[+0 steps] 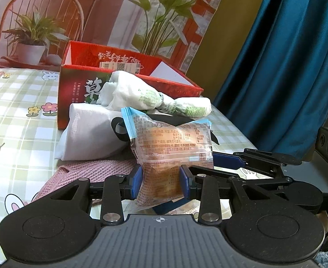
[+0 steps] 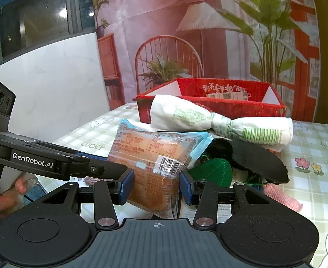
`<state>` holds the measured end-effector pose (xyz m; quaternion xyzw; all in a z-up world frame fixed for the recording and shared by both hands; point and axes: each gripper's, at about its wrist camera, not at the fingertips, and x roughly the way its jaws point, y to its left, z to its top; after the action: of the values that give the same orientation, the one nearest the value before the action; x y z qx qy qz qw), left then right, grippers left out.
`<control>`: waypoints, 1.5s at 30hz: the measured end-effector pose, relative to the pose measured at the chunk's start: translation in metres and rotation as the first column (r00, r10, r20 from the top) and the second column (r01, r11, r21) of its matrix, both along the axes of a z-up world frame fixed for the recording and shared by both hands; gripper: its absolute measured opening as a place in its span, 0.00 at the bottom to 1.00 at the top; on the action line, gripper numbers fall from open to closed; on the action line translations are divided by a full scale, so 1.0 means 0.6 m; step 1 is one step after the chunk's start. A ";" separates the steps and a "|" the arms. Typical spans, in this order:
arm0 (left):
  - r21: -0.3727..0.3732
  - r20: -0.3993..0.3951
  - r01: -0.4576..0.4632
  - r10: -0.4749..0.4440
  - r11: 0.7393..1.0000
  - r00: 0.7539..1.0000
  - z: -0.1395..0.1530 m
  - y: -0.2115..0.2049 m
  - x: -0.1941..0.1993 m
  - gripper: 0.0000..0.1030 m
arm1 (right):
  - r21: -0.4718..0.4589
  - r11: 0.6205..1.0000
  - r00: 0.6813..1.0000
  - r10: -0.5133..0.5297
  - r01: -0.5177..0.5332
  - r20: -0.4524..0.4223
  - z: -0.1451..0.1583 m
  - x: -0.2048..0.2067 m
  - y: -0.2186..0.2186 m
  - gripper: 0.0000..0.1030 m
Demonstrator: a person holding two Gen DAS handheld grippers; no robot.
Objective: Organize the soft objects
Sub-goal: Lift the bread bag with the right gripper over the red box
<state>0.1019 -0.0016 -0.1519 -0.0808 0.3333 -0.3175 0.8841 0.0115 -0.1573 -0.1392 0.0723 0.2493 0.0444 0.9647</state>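
Nearest to each camera, a wrapped bun is pinched between blue pads. The left gripper (image 1: 161, 182) is closed on a bun (image 1: 171, 154) low on the packet, and the right gripper (image 2: 156, 188) is closed on a bun (image 2: 152, 167) in the same way. It cannot be told for sure whether this is one packet held from two sides or two alike packets, because the left tool is seen just beside the right one in both views.

The wrapper is thin and glossy, so a slip is judged possible if the packet is swung. The bun is soft; if it is squeezed harder, it may be crushed. If one packet is held by both tools and they are pulled apart, the film may be torn.

Just behind, a pink cloth (image 1: 101, 170), a black item (image 2: 257, 160) and a green item (image 2: 215, 170) lie on the table (image 1: 18, 111). They may be dragged by a low pass.

Further back, a white pack (image 1: 87, 131) and a twisted bag (image 2: 222, 118) lie before the red box (image 2: 231, 102), which is judged the likely target. The bag leans at the box wall, so it may be knocked or the rim may be struck.
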 end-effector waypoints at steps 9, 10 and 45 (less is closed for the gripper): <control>-0.003 0.005 0.001 -0.001 1.000 1.000 -0.001 0.004 0.001 0.36 | -0.008 1.000 1.000 0.003 -0.003 0.004 0.002 -0.002 0.001 0.41; -0.003 0.006 0.001 -0.001 1.000 1.000 -0.001 0.004 0.001 0.36 | -0.009 1.000 1.000 0.004 -0.003 0.004 0.003 -0.002 0.001 0.41; -0.037 0.167 -0.003 0.009 0.999 0.986 0.148 -0.039 0.166 0.36 | -0.029 1.000 0.992 0.014 -0.010 0.127 0.162 0.151 -0.107 0.41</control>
<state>0.2014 -0.0248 -0.0634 -0.0713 0.2518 -0.3266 0.9082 0.1018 -0.2213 -0.0420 0.0542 0.1883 0.0511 0.9793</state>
